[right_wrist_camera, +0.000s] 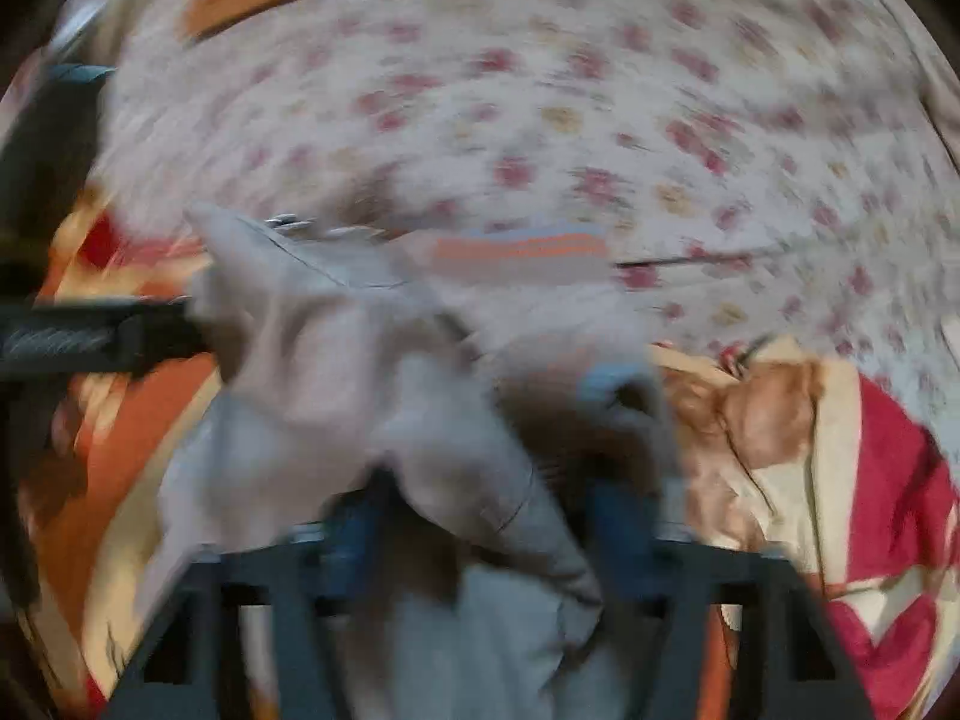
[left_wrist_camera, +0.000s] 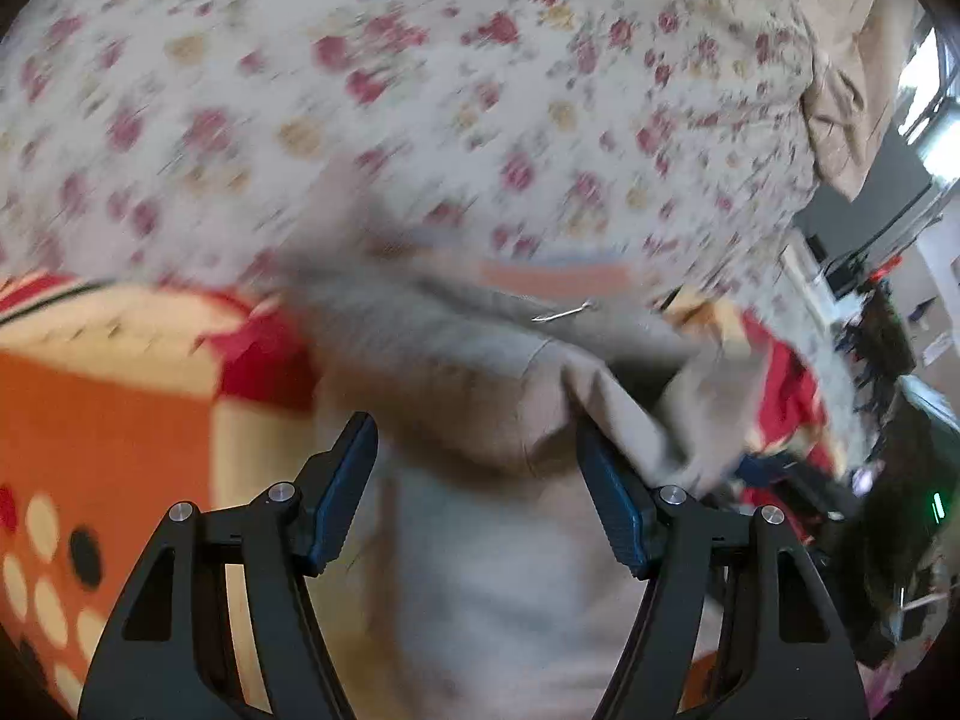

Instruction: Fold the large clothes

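A beige-grey garment lies bunched on the bed, with an orange striped band near its top edge. My left gripper is open, its blue pads standing wide apart over the cloth with a fold between them. In the right wrist view the same garment is crumpled and blurred by motion. My right gripper is open, with a fold of the cloth lying between its blue pads. The left gripper's dark finger shows at the left edge, touching the garment.
A floral sheet covers the far part of the bed. An orange, red and cream blanket lies under the garment. Cluttered furniture and dark items stand at the right of the left wrist view.
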### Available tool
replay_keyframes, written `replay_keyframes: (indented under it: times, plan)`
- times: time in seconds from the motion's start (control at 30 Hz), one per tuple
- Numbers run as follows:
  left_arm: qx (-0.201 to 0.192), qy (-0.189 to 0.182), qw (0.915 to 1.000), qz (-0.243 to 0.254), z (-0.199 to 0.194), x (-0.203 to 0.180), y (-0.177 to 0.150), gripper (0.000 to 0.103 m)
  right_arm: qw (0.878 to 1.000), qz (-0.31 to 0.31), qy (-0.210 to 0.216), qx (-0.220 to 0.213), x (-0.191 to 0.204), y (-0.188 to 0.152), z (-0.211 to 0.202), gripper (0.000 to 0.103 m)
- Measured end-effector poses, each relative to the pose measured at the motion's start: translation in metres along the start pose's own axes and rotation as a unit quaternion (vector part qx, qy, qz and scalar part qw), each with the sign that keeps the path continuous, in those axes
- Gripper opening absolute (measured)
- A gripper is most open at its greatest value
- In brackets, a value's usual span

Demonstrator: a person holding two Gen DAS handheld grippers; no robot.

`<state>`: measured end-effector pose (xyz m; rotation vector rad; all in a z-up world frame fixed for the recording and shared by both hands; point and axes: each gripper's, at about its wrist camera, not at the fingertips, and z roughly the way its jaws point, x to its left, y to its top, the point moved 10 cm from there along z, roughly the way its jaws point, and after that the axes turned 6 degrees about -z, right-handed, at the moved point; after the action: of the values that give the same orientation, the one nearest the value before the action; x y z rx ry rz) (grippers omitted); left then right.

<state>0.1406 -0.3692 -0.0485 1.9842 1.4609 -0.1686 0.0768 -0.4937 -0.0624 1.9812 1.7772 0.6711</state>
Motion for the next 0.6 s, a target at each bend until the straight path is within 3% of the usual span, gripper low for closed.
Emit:
replay_keyframes:
  times: [0.07,0.17,0.23,0.3,0.33,0.37,0.5,0.6]
  plan:
    - [-0.004,-0.002,0.9998,-0.021,0.008,0.0,0.012,0.069,0.997,0.078,0.002,0.006,-0.035,0.01,0.016,0.032]
    - [0.008,0.013,0.999,-0.042,0.018,0.01,0.01,0.069,0.992,0.111,-0.027,0.045,-0.063,0.002,0.051,0.032]
    - [0.012,0.02,0.9992,-0.032,0.017,0.015,0.001,0.069,0.987,0.15,0.006,0.053,-0.073,-0.005,0.058,0.032]
    - [0.01,0.031,0.9993,-0.017,0.014,0.02,-0.007,0.069,0.986,0.157,0.035,0.041,-0.076,-0.001,0.042,0.044]
    - [0.009,0.036,0.9992,-0.011,0.013,0.022,-0.012,0.069,0.987,0.154,0.035,0.038,-0.078,0.0,0.035,0.06]
    - [0.011,0.036,0.9992,-0.012,0.012,0.024,-0.018,0.069,0.989,0.143,0.037,0.025,-0.079,0.006,0.022,0.07]
    - [0.014,0.006,0.9998,-0.009,0.006,0.014,-0.048,0.069,0.995,0.093,0.043,0.008,-0.069,0.036,0.011,0.082]
    - [0.011,0.017,0.9995,0.024,0.008,0.003,-0.07,0.069,0.996,0.041,0.055,0.06,-0.044,0.049,0.039,0.086]
